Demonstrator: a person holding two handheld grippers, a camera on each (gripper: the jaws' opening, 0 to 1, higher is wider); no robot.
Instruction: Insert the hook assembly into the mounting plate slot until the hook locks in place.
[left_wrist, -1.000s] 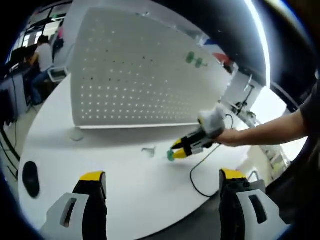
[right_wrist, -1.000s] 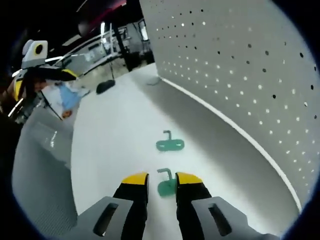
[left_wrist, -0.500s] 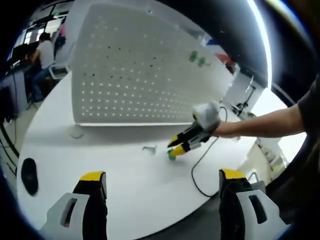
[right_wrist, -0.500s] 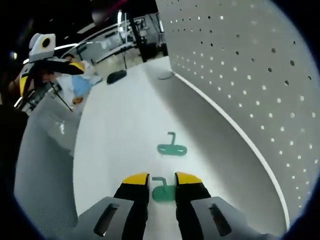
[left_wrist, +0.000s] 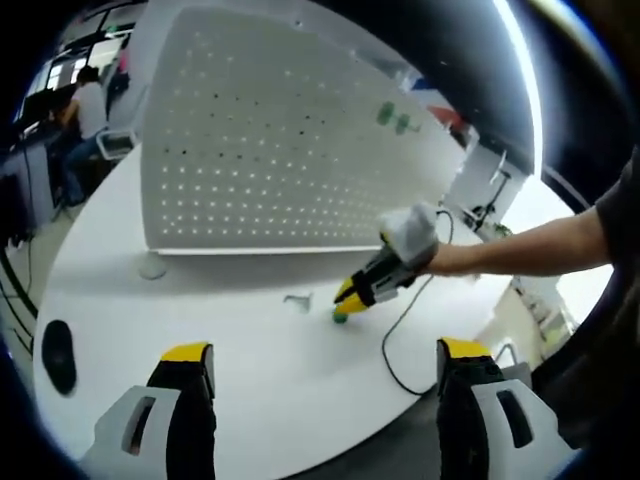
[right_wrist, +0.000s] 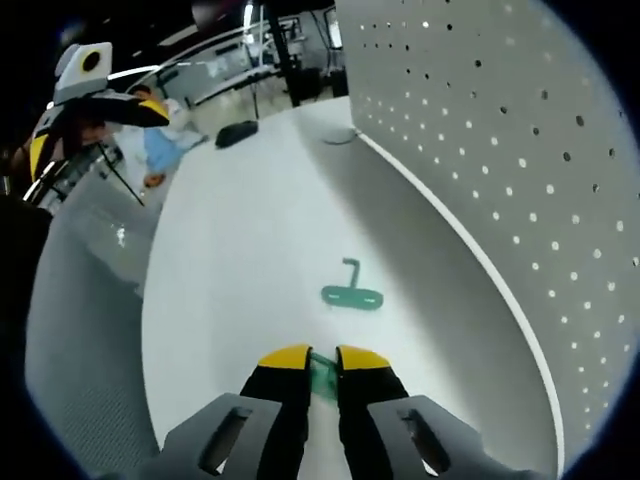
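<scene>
Right tongs (right_wrist: 312, 358) pinch a green hook (right_wrist: 322, 376); left tongs (left_wrist: 325, 352) spread wide.

Pegboard (left_wrist: 270, 140) is standing upright, walling off the desk (left_wrist: 240, 350) behind it. Open desk is lying in front. A second green hook (right_wrist: 352, 295) is lying ahead of the right hand-held gripper (right_wrist: 312, 362); a cable (left_wrist: 400, 330) is trailing near the edge.

right gripper (right_wrist: 312, 362) jaws now narrowed onto near green hook (right_wrist: 322, 378), previously loosely straddling it on table
</scene>
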